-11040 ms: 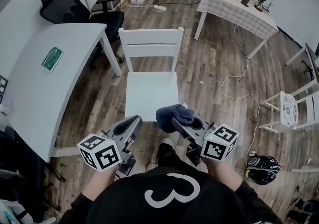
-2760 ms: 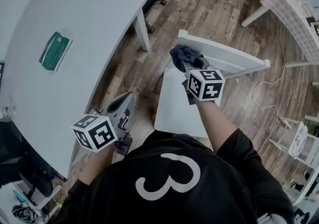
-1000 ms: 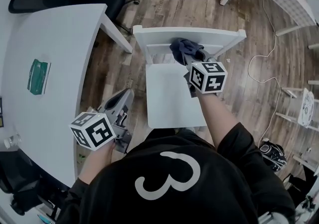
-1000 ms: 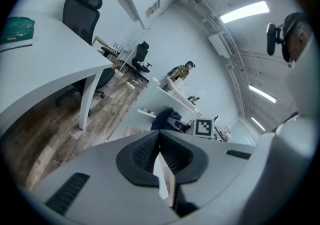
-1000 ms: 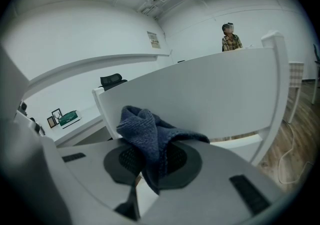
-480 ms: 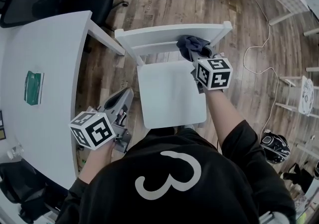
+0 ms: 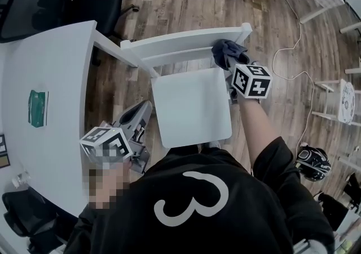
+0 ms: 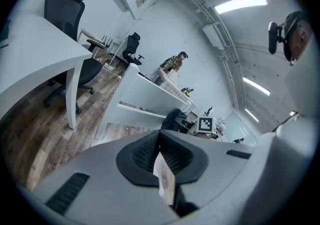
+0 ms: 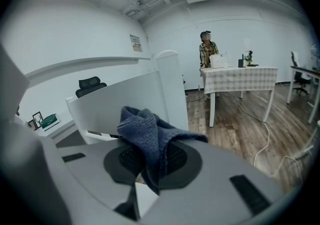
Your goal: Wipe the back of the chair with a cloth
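the right gripper (image 7: 231,62) had its fingers clenched on the blue cloth (image 7: 227,49) at the chair back (image 7: 180,44), at its right end, apparently mid-wipe. the left gripper (image 7: 140,113) was clenched on nothing. next, probably a sweep left along the rail.

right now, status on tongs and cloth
Right tongs shut on cloth, at right end of chair back. Left tongs shut, empty, held low. Nothing in the way.

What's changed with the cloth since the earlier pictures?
The right gripper carried the blue cloth from in front of the seat up to the chair's top rail, then slid it toward the rail's right end. It stays shut on the cloth; the left gripper stays low, shut and empty.
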Demonstrator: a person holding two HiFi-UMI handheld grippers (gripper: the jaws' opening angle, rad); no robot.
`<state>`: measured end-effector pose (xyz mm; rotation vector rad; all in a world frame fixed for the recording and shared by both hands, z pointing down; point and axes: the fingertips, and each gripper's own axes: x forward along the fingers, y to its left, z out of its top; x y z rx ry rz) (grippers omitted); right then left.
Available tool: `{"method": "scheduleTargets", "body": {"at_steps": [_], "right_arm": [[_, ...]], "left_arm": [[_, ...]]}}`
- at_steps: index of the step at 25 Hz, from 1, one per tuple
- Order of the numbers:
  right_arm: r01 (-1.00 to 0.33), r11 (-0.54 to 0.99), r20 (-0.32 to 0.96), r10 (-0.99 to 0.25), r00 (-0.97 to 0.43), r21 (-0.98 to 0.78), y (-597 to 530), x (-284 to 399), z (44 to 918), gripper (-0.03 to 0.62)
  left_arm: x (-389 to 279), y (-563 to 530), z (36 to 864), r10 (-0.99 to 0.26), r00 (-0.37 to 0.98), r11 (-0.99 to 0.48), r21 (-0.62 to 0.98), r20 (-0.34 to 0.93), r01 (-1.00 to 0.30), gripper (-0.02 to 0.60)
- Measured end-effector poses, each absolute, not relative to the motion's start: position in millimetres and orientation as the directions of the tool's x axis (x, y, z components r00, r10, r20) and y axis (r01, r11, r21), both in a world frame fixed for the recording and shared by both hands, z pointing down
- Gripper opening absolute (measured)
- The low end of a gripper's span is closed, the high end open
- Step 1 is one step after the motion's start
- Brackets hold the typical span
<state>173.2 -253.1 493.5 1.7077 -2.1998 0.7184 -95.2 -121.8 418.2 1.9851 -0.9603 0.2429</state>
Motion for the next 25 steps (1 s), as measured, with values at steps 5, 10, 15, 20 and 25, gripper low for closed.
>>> {"method": "scheduleTargets", "body": {"at_steps": [5, 10, 15, 20, 25], "right_arm": [[-0.963, 0.191, 0.497, -0.827, -0.262, -0.191, -253.5, 185.2, 495.7, 0.052], [-0.964, 0.183, 0.508, -0.822, -0.258, -0.193, -250.2, 184.5, 494.7, 0.052], [-0.964, 0.195, 0.509, -0.821, -0.260, -0.178, -242.5, 182.2, 490.3, 0.052], [-0.948, 0.213, 0.493, -0.815, -0.306, -0.236, -223.3, 158.0, 484.3, 0.052], [-0.915, 0.296, 0.493, -0.773, -0.399, -0.276, -206.2, 109.1, 489.1, 0.052]], "left_arm": [[-85.9, -120.3, 417.5, -0.520, 0.694, -0.318, 0.641, 0.499, -0.699, 0.014], [-88.6, -116.8, 414.9, -0.522, 0.690, -0.316, 0.638, 0.501, -0.702, 0.014], [-88.2, -116.2, 416.5, -0.528, 0.691, -0.311, 0.645, 0.493, -0.698, 0.014], [-90.0, -113.7, 419.7, -0.533, 0.694, -0.298, 0.659, 0.485, -0.690, 0.014], [-103.6, -110.6, 421.8, -0.555, 0.679, -0.274, 0.665, 0.480, -0.694, 0.014]]}}
